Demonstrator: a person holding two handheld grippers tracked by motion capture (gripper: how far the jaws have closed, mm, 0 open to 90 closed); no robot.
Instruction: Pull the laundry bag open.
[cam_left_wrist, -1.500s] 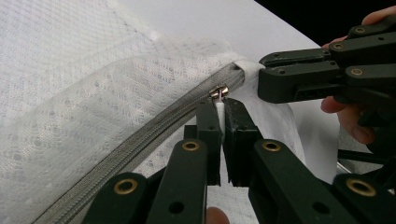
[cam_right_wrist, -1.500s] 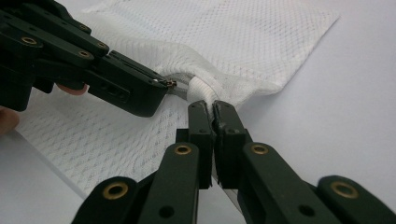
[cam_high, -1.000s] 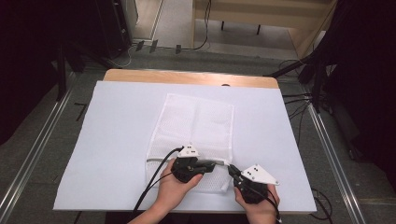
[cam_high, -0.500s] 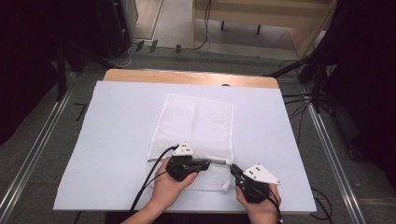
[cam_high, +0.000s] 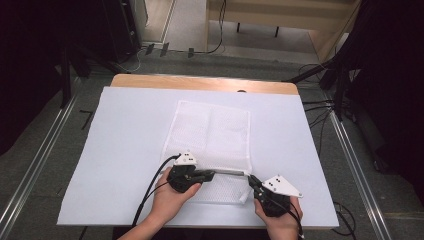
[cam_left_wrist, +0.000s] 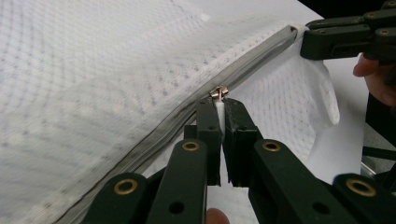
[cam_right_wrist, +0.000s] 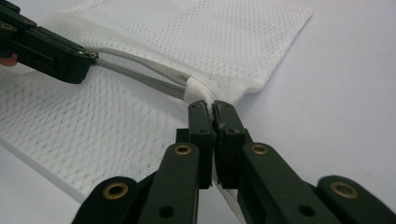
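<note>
Change: the left gripper (cam_high: 212, 174) has slid leftward along the zip since a second ago, and the left hand (cam_high: 172, 197) with it; the right gripper (cam_high: 253, 181) sits about where it was.
Mesh bag: a white mesh bag (cam_high: 212, 135) lies flat near the middle of the white sheet (cam_high: 125, 135), its near end by the person, its far end toward the table's wooden back edge (cam_high: 200, 82).
Zip: a grey zip (cam_high: 231, 172) runs across the near part of the bag, between the two grippers; in the right gripper view it looks raised a little off the mesh, bowed.
Left gripper: its jaws stand together, clamped on the white pull tab (cam_left_wrist: 219, 112) just below the small metal slider (cam_left_wrist: 218, 92).
Right gripper: its jaws are closed, pinching the white fabric tab (cam_right_wrist: 198, 91) at the zip's end, by the bag's near right corner.
Hands: the right hand (cam_high: 280, 220) comes in from the bottom edge and grips its tool, a grey three-cornered plate (cam_high: 281, 185) on top.
Cable: a black cable (cam_high: 150, 190) trails from the left gripper over the sheet toward the person.
Surroundings: grey floor and metal rails (cam_high: 35, 165) flank the table.
</note>
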